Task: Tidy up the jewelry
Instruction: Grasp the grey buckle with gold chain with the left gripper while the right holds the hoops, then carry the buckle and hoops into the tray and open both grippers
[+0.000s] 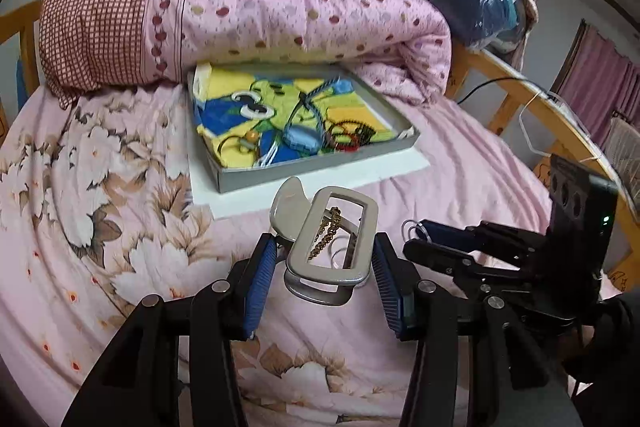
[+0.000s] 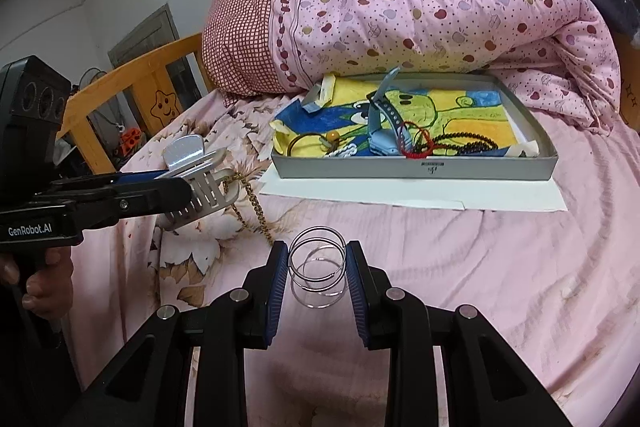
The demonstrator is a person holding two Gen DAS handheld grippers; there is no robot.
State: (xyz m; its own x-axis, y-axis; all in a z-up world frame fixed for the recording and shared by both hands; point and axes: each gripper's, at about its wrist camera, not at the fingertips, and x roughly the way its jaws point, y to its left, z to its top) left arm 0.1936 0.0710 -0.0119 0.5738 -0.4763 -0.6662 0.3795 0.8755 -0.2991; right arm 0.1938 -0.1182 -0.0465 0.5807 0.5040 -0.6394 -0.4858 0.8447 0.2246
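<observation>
Silver hair claw clip, a gold chain caught in it, sits gripped between the left gripper fingers at lower centre. The right gripper fingers pinch thin wire hoops. The grey tray of jewelry lies on the bed, mid-frame.

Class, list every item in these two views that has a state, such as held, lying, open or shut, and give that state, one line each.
left gripper: shut on the silver hair claw.
silver hair claw: held above the bed, gold chain hanging from it.
gold chain: dangling.
right gripper: shut on the silver hoops.
silver hoops: clamped between the pads.
grey tray: open, jewelry lying inside.
blue watch: in the tray, strap sticking up.
</observation>
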